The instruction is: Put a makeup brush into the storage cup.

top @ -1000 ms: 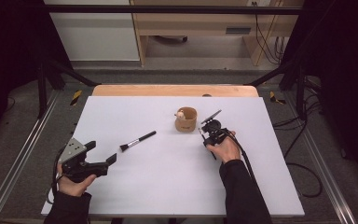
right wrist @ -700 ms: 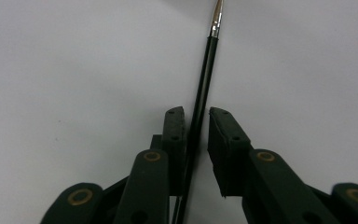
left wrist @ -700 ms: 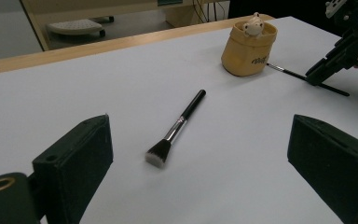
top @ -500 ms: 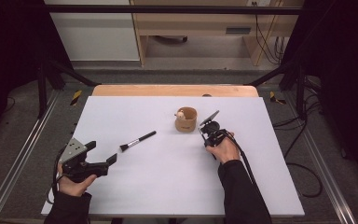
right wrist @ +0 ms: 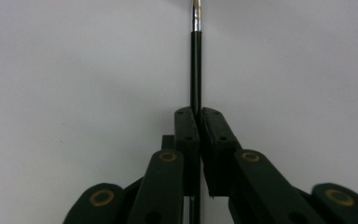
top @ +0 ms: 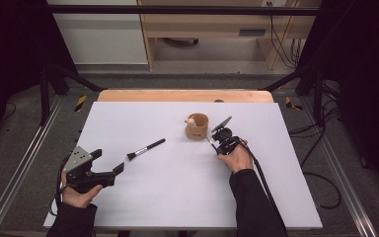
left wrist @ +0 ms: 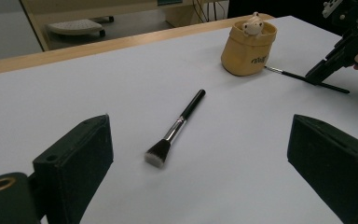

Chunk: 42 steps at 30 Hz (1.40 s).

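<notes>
Nearest me, the left tool [top: 120, 168] hovers low over the white table [top: 177, 197], its jaws spread wide and holding nothing. Just beyond it lies the thick brush [left wrist: 175, 128], flat on the table, bristles toward that tool, untouched. Farther on, the right tool [right wrist: 199, 116] has just been closing and now pinches the thin brush [right wrist: 196, 70] by its black handle (the brush lies flat, not lifted). That brush's tip points at the tan pouch [top: 197, 127], which stands upright close by with a small figure poking out. By my reckoning the work is barely begun: one brush gripped, neither yet in the pouch.
</notes>
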Each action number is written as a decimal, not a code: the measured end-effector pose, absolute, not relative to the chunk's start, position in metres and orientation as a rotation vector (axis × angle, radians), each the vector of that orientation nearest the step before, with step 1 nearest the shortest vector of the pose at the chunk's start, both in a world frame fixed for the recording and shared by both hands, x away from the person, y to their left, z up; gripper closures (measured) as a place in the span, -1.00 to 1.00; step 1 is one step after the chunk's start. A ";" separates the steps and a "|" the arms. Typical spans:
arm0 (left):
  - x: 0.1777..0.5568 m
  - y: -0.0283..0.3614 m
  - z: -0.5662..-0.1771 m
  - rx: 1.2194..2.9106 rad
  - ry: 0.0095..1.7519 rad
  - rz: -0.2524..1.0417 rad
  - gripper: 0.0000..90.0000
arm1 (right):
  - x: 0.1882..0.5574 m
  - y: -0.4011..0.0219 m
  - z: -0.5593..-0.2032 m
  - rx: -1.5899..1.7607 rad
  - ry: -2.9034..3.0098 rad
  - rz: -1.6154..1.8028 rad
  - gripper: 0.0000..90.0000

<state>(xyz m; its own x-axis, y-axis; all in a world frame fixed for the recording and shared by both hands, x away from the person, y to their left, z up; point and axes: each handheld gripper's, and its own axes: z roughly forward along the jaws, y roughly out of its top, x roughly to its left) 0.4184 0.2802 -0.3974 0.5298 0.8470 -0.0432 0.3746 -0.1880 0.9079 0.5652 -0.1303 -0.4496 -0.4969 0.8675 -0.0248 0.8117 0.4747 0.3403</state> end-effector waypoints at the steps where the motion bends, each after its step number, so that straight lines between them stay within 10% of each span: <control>1: 0.418 0.280 -0.397 1.781 1.020 0.599 -0.86 | 0.565 -0.130 -0.450 1.457 2.524 0.425 0.91; 42: 0.416 0.276 -0.395 1.759 1.030 0.584 -0.86 | 0.498 -0.167 -0.381 1.306 2.383 0.877 0.91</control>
<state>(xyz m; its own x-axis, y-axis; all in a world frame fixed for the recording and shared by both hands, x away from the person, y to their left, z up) 0.4163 0.2757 -0.3950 0.5256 0.8482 -0.0660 0.3784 -0.1636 0.9111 0.4983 -0.1669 -0.3807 -0.5495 0.8346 0.0392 0.6610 0.4055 0.6314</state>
